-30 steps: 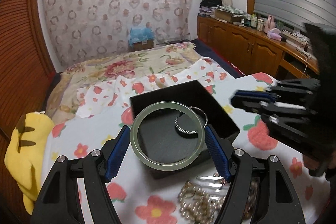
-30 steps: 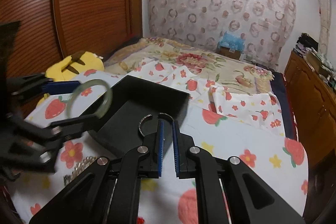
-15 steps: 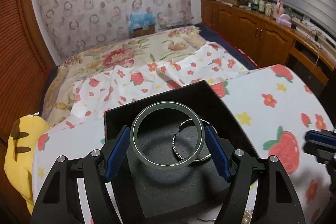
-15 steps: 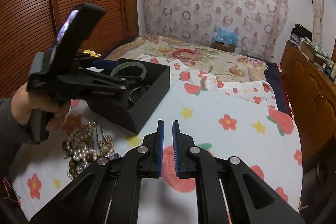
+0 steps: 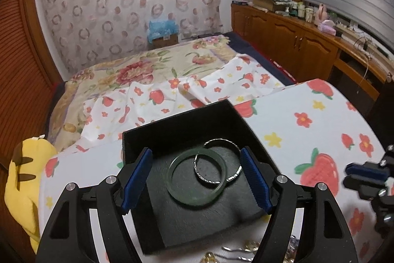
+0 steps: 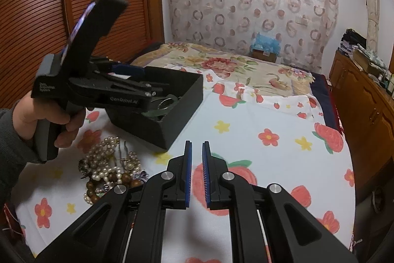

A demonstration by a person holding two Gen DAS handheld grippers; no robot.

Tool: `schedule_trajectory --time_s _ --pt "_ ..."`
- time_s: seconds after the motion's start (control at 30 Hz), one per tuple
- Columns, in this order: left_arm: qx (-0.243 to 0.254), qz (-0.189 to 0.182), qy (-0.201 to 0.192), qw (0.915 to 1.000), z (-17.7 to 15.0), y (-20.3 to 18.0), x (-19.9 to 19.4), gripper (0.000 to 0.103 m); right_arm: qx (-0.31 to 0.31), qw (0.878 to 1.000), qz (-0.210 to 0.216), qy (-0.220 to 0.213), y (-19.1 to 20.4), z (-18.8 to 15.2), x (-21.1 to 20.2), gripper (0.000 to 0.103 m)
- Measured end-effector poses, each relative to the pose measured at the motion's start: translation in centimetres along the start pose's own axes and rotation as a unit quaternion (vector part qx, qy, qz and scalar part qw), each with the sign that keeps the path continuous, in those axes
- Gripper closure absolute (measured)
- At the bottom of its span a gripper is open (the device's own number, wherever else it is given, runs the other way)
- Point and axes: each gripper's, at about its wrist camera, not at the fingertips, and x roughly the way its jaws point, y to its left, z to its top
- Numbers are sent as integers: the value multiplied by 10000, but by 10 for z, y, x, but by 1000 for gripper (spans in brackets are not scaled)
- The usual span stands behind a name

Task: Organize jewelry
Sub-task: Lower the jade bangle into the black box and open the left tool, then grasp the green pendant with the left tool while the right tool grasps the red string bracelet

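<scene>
A bedroom: a bench under a strawberry-print cloth (image 6: pixel 270 115) stands before a flowered bed (image 5: pixel 147 65). On it sits a black box (image 5: pixel 177 122), and inside lies a green bangle (image 5: pixel 183 197), loose on the dark lining, overlapping a silver bracelet (image 5: pixel 234 147). The left gripper (image 5: pixel 197 179) hovers over the box with its jaws wide apart, either side of the bangle and clear of it. The right gripper (image 6: pixel 196 171) is nearly closed and empty, over bare cloth. A heap of pearl necklaces (image 6: pixel 108 164) lies near the box.
</scene>
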Motion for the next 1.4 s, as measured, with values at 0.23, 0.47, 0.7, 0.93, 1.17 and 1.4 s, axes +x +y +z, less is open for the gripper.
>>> schedule_trajectory --time_s 0.23,0.47,0.7,0.93,1.17,1.4 --pt "26 -198 -204 9996 -27 -6 -40 32 -98 9997 209 108 21 -15 -5 79" --pt "28 -338 -179 9993 -60 -2 -62 32 -109 9977 475 481 32 -32 4 79" --pt "-28 -328 -50 9994 -91 5 -70 32 -135 9957 444 804 38 -41 14 81" --pt "-321 -514 57 9981 -122 9 -76 32 8 9942 636 871 35 -43 18 85" --pt "-377 -571 108 9976 -142 7 -83 32 207 9934 709 882 29 -41 19 89" --pt "-364 -523 163 9978 -149 5 -83 32 73 9939 396 1025 30 -40 32 89"
